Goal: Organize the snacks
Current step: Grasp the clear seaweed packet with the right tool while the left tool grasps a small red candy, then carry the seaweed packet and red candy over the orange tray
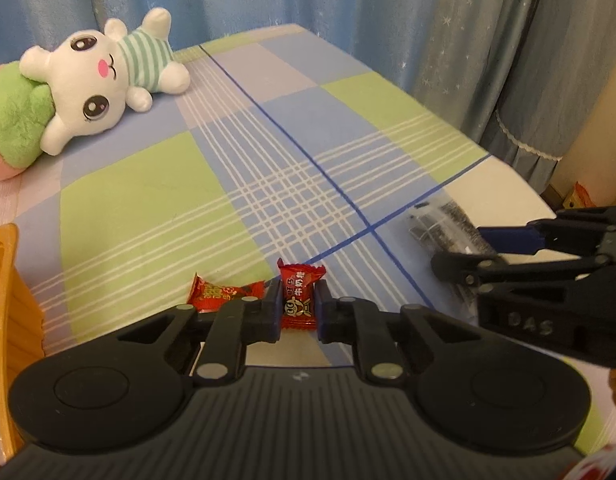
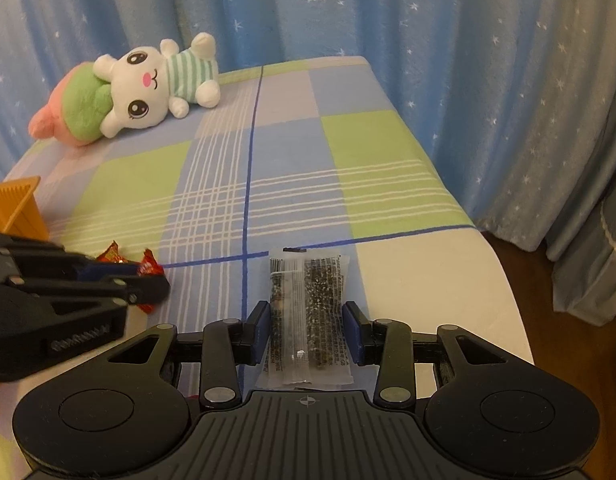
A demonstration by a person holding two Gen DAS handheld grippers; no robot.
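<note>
Surface was a bed (image 1: 155,208) under a checked sheet, blue star curtains behind. No tabletop in view.

Left gripper (image 1: 299,304): jaws drawn in close on either side of a red wrapped candy (image 1: 299,298), pads at or nearly at the wrapper's edges. Candy stood on end between them, which suggests it was pinched rather than lying free, but contact was not certain from the left wrist view. A second red candy (image 1: 223,294) lay flat on the sheet just beside the left finger, untouched.

Right gripper (image 2: 306,330): jaws set wide, bracketing a clear packet of dark seeds (image 2: 308,316). Small gaps showed on both sides; packet lay flat on the sheet at the blue line, near the bed's white edge. Judged as lined up for a grasp, not yet closed.

Orange basket (image 2: 15,208) sat at the far left, near the left gripper; wrappers were partly visible inside in the left wrist view. Likely the collecting place for snacks, which would explain the left side working the candies nearest it.

Plush rabbit (image 2: 147,88) lay on its side at the far end, well apart, not part of the job.

Risk noted: the thin, slippery packet could buckle or slide when squeezed across its width.
</note>
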